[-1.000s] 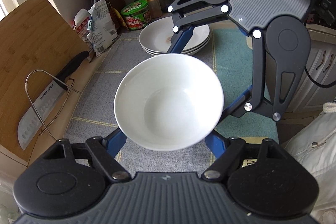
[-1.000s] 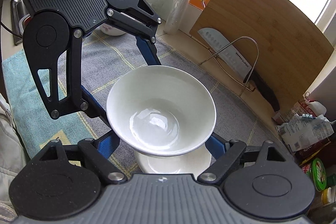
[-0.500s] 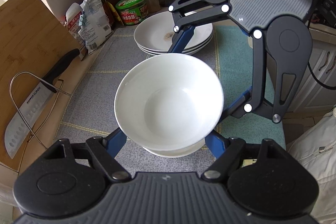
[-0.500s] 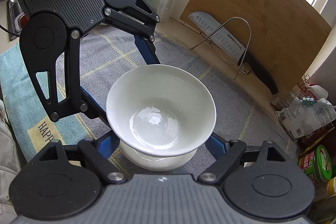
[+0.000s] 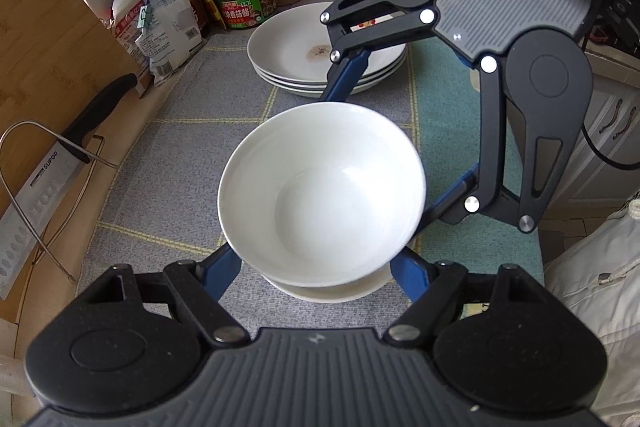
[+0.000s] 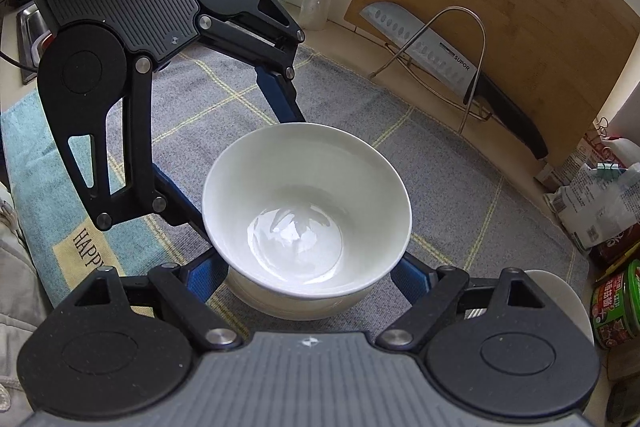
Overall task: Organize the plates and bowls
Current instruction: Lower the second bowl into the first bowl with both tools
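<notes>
Both the left gripper and right gripper clamp one white bowl, steadying it level over a second bowl for stacking.

I brought the white bowl, carried between both grippers, down toward the tabletop until it sat low over a second bowl that had been hidden from the left camera a second earlier. In the right view that lower bowl closed up under it. The stack of plates drew nearer in frame.
</notes>
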Available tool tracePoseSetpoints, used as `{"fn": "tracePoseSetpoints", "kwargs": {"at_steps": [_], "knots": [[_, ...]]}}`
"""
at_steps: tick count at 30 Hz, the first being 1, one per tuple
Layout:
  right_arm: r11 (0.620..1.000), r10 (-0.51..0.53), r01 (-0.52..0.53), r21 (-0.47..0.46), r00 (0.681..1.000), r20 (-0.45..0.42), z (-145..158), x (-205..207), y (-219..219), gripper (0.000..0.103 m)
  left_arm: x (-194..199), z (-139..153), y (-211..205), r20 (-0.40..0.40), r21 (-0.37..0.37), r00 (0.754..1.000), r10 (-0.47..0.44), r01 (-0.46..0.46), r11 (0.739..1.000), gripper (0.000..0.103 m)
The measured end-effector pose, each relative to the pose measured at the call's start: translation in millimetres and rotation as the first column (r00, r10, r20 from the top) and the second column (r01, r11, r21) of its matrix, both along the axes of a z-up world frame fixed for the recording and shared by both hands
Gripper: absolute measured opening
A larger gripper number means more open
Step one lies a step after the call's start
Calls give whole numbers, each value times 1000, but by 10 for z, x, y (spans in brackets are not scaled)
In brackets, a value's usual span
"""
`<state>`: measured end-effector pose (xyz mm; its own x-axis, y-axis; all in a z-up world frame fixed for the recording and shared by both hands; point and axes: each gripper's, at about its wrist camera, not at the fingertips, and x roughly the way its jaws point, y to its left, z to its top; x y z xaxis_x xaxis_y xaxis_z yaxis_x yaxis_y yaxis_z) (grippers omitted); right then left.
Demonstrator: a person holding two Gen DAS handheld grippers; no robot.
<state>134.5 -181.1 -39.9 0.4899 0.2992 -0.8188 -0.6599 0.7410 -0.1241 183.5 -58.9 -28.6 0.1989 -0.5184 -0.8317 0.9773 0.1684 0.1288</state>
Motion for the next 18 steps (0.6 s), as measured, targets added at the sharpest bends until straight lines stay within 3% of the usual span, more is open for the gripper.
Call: {"fn": "tracePoseSetpoints", "kwargs": {"at_steps": [18], "knots": [[999,-24,27,43,998,-59,-16,87,-13,92,86,24,-6,-40,5,999,-10,10,1000,81]]}}
